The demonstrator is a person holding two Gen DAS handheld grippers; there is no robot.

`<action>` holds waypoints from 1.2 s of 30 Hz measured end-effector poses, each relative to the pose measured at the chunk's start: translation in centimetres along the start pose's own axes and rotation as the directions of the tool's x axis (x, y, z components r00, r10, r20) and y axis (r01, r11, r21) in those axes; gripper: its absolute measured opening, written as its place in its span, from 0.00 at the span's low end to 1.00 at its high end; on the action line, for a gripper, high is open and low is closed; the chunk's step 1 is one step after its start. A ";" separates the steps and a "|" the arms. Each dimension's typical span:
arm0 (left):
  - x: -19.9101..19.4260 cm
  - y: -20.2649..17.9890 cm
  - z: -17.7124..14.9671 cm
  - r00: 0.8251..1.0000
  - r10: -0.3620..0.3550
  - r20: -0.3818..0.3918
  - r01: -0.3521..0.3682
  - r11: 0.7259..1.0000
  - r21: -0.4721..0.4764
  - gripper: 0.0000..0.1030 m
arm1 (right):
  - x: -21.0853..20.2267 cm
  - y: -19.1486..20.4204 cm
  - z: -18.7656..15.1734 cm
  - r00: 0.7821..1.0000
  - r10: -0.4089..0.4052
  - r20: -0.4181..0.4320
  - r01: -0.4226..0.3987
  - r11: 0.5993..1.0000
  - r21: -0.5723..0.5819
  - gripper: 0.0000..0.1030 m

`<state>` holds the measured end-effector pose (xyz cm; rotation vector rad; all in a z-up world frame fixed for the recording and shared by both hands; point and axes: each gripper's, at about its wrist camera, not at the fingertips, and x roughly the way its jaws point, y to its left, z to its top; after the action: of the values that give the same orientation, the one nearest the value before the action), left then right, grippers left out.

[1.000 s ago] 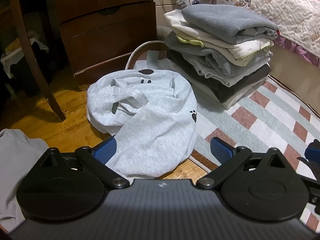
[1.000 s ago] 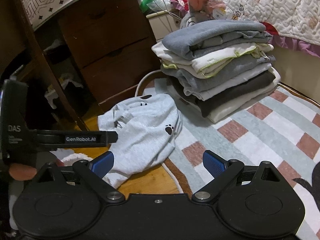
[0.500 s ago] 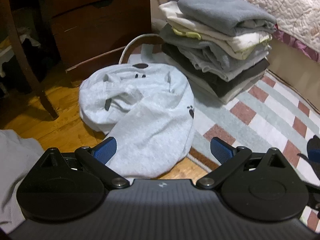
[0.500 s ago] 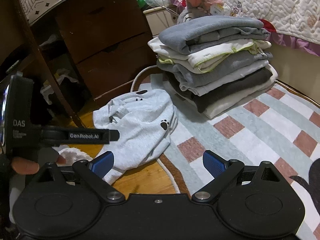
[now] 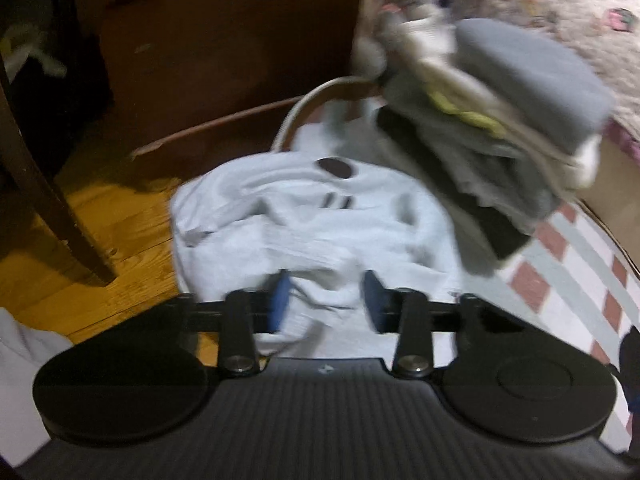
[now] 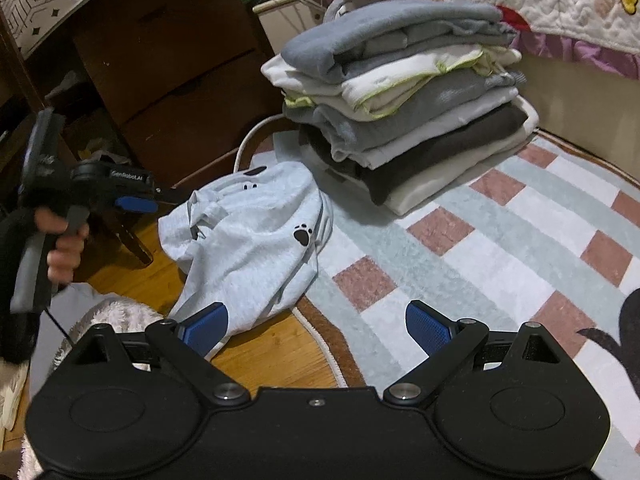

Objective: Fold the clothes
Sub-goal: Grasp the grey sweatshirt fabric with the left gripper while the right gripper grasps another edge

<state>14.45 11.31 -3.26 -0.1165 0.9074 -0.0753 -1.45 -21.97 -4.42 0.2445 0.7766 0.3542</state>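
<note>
A crumpled light grey garment point(image 5: 320, 216) with dark paw prints lies half on the wood floor, half on the rug's edge. My left gripper point(image 5: 326, 300) is low over its near folds, jaws closing, with a ridge of the cloth between the blue pads; the view is blurred and I see no firm pinch. In the right wrist view the same garment point(image 6: 248, 240) lies ahead, and the left gripper point(image 6: 160, 200), held by a hand point(image 6: 64, 248), reaches its left edge. My right gripper point(image 6: 316, 324) hovers open with nothing in it, over the garment's near tail and the rug's edge.
A tall stack of folded clothes point(image 6: 400, 112) stands on the checked rug point(image 6: 500, 248) right behind the garment. A dark wooden dresser point(image 6: 168, 60) and a chair leg point(image 5: 52, 200) stand at the left. A quilted bed edge point(image 6: 560, 0) runs behind, and pale cloth point(image 5: 16, 360) lies near left.
My left gripper has swept forward and down onto the garment, and its jaws have narrowed from wide open. The right gripper has dipped slightly and stays open.
</note>
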 end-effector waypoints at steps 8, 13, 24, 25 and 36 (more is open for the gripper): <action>4.8 4.6 1.3 0.997 -0.079 -0.019 0.077 0.992 -0.101 0.30 | 2.8 -0.1 -0.4 0.997 0.018 -0.079 -0.018 1.000 0.005 0.95; 6.5 6.3 1.0 0.994 -0.105 0.006 0.105 0.986 -0.130 0.28 | 3.8 -0.8 -0.8 0.993 -0.001 -0.118 0.004 1.000 0.028 0.94; 5.5 7.8 -0.9 0.989 -0.138 0.058 0.139 0.990 -0.018 0.13 | 7.4 -1.7 1.7 0.993 0.016 -0.117 -0.007 0.997 0.083 0.95; 5.5 7.8 -1.1 0.991 -0.106 0.079 0.105 0.994 0.009 0.13 | 8.3 -1.7 2.4 0.992 0.042 -0.116 -0.029 0.993 0.111 0.95; 6.5 10.0 -3.3 0.986 -0.127 0.109 0.133 0.990 -0.049 0.00 | 20.9 -2.7 7.4 0.970 0.204 -0.135 -0.150 0.931 0.334 0.95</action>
<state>15.98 20.27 -11.69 -0.2302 0.7962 -0.1639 18.20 -16.71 -13.57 0.6014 0.9818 0.4222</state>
